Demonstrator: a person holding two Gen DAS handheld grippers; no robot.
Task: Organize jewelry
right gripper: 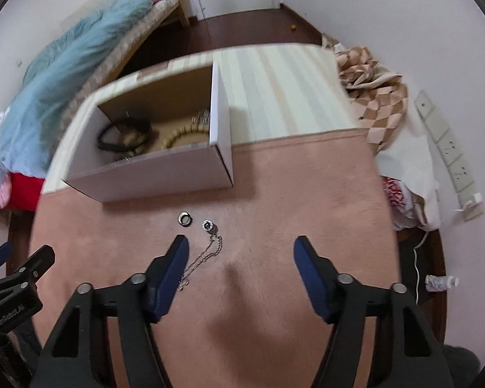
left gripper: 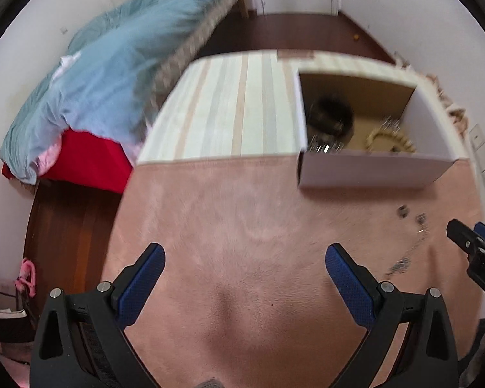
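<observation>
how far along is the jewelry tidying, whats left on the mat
Partly done. The box already holds a dark bracelet, a gold beaded one and some silver pieces. Nothing is in hand: the left gripper and right gripper are both open and empty. Left on the pink mat: a ring and a chain necklace with a round pendant, just ahead of the right gripper.

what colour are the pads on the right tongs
Dark blue pads on black arms, clearest in the right wrist view.

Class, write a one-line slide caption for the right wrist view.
Open right gripper hovers over pink cloth beside silver chain necklace.
</observation>
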